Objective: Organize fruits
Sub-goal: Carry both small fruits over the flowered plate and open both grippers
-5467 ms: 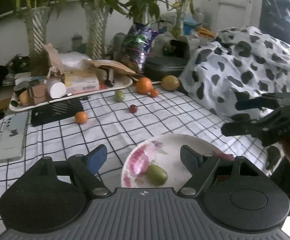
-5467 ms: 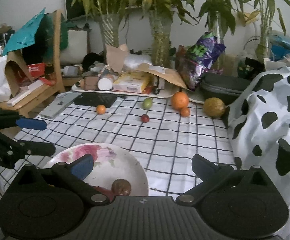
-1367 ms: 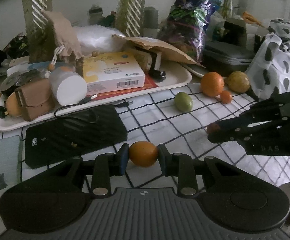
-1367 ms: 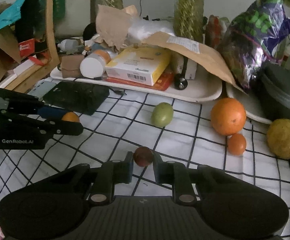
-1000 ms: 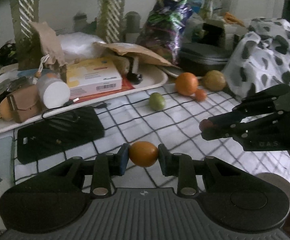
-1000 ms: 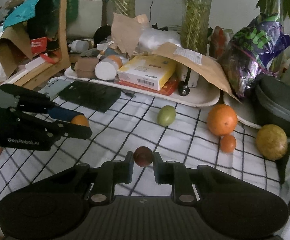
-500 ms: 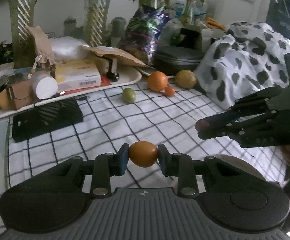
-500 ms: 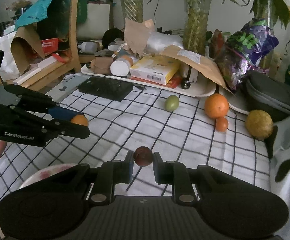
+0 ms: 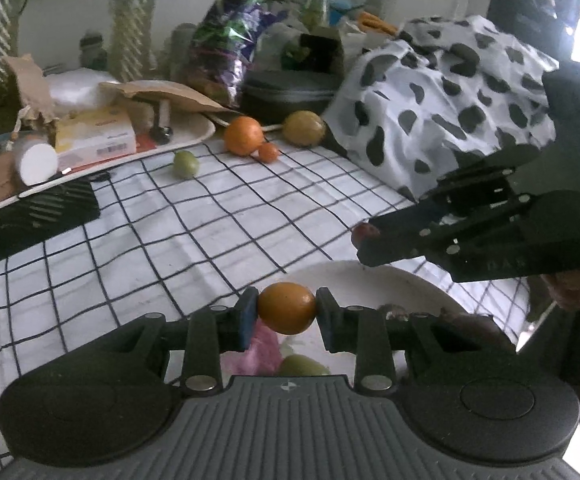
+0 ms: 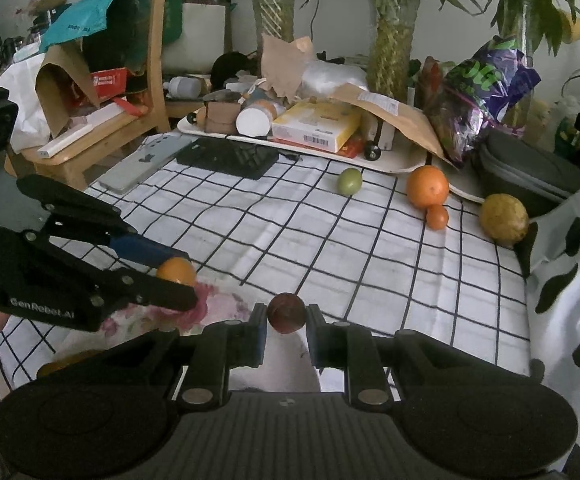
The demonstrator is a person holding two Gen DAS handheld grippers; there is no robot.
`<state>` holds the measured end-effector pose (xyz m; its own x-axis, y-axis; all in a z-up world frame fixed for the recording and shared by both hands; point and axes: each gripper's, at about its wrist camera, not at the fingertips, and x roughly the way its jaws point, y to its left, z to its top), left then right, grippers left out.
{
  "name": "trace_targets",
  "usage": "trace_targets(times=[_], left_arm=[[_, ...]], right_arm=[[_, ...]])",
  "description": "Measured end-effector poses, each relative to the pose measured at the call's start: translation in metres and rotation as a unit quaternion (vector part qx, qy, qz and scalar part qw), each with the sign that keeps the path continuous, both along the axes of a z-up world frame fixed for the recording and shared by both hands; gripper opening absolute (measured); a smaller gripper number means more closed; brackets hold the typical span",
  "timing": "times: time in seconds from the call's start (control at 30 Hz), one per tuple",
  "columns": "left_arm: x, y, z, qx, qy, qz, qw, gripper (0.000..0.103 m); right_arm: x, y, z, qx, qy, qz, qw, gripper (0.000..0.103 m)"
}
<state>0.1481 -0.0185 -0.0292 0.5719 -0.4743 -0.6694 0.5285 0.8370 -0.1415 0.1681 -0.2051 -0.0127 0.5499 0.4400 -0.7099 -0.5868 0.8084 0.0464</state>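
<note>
My left gripper (image 9: 287,309) is shut on a small orange fruit (image 9: 287,307) and holds it over the near rim of the white flowered plate (image 9: 374,274). A green fruit (image 9: 302,365) lies in the plate under my fingers. My right gripper (image 10: 286,315) is shut on a small dark red fruit (image 10: 286,313), also above the plate (image 10: 226,305). It shows in the left wrist view (image 9: 364,234) at the right. On the checked cloth at the back lie a green fruit (image 10: 349,181), a big orange (image 10: 427,187), a tiny orange fruit (image 10: 437,216) and a yellow-brown fruit (image 10: 503,219).
A cluttered white tray (image 10: 394,163) with boxes stands at the back. A black pad (image 10: 228,157) and a phone (image 10: 144,163) lie at the back left. A cow-patterned cloth (image 9: 442,108) is heaped on the right. Plant vases (image 10: 393,40) stand behind.
Both grippers closed on their fruits and have pulled back from the far part of the table toward the plate, which now lies under both.
</note>
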Motion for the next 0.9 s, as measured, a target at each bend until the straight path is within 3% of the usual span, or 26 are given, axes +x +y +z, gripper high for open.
trace_targets(times=[0.17, 0.2, 0.27, 0.33, 0.9], left_arm=[[-0.002, -0.011, -0.007, 0.036, 0.001, -0.009, 0.9993, 0.033], [-0.002, -0.012, -0.007, 0.043, -0.001, -0.008, 0.9991, 0.039], [-0.005, -0.011, -0.006, 0.034, -0.006, -0.012, 0.9993, 0.062], [-0.01, -0.01, -0.001, 0.033, -0.023, -0.005, 0.9992, 0.071], [-0.032, 0.006, 0.008, 0.026, -0.012, 0.034, 0.999, 0.071]], right_arm=[[-0.004, -0.001, 0.0, -0.002, 0.002, -0.002, 1.0, 0.021], [-0.005, -0.001, 0.0, -0.003, 0.002, -0.003, 1.0, 0.021], [-0.006, -0.002, 0.0, -0.004, 0.004, -0.004, 1.0, 0.021], [-0.007, -0.002, 0.0, -0.006, 0.005, -0.006, 1.0, 0.021], [-0.017, 0.002, -0.001, -0.012, 0.017, -0.012, 1.0, 0.022]])
